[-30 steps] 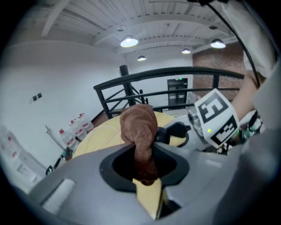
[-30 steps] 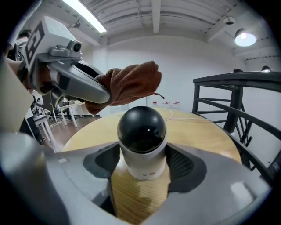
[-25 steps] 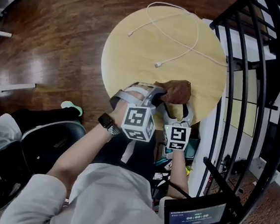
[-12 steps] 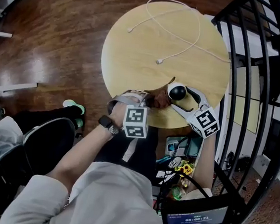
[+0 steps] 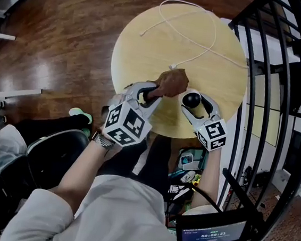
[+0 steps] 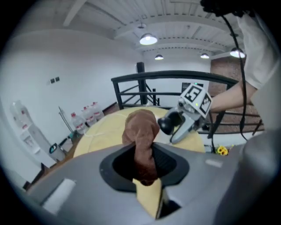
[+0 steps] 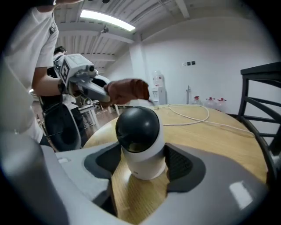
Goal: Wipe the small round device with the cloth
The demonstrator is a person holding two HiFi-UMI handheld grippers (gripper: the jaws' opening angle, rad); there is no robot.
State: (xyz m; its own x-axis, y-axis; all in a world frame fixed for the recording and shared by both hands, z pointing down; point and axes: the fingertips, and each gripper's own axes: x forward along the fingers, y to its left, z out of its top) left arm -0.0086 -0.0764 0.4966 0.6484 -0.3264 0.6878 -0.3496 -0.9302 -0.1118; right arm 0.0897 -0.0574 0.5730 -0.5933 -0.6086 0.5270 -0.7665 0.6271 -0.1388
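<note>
The small round device point(image 5: 191, 99), a white body with a black dome, stands between the jaws of my right gripper point(image 5: 195, 102) near the table's front edge. In the right gripper view both pads touch the device's point(image 7: 140, 140) white sides, and the jaws are closing on it. My left gripper point(image 5: 148, 92) is shut on a bunched brown cloth point(image 5: 168, 83), held just left of the device without touching it. In the left gripper view the cloth point(image 6: 141, 132) sticks up out of the jaws, with the device point(image 6: 167, 124) to its right.
The round wooden table point(image 5: 147, 47) carries a white cable point(image 5: 196, 42) looped across its far half. A black metal railing point(image 5: 272, 76) curves close along the right. A dark chair point(image 5: 34, 158) sits at lower left. A small screen point(image 5: 211, 233) is mounted below.
The cloth has come off the device. My left gripper moved forward over the table with the cloth, and my right gripper swung right and then settled, holding the device.
</note>
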